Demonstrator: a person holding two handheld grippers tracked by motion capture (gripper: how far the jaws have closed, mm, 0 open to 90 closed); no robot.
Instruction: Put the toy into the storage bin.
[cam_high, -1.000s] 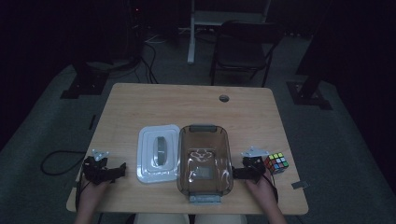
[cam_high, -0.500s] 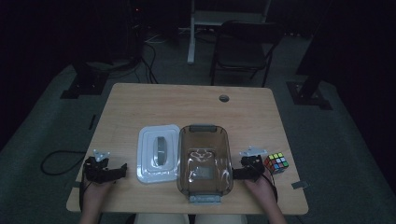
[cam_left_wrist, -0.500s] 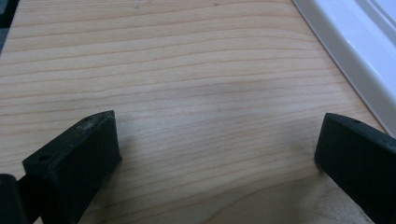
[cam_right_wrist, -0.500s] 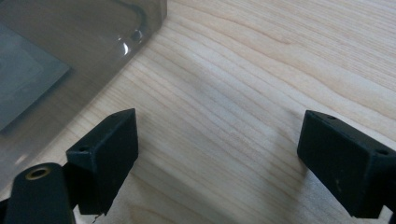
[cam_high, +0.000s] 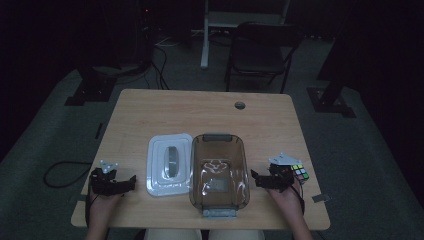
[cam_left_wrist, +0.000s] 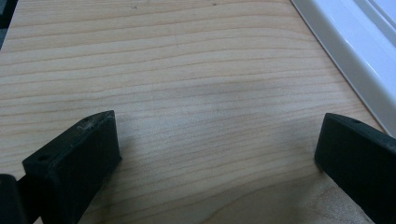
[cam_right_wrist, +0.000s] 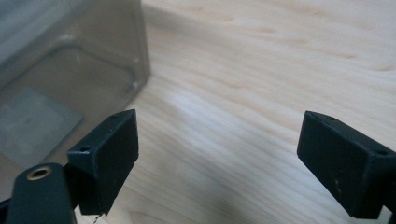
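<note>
- R gripper (cam_high: 256, 178) has lifted slightly toward the box (cam_high: 219, 172), jaws just opened wide, nothing between (cube (cam_high: 299, 172) left behind it).
- L gripper (cam_high: 131, 180) hasn't moved, jaws apart, empty, near lid (cam_high: 169, 163).
- Prob. box next.

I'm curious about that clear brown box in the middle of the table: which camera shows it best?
The high view: the brown box shows whole there, open, beside its white lid. The right gripper view catches one blurred corner of it beyond the open jaws. The left gripper view shows the lid's edge instead.
</note>
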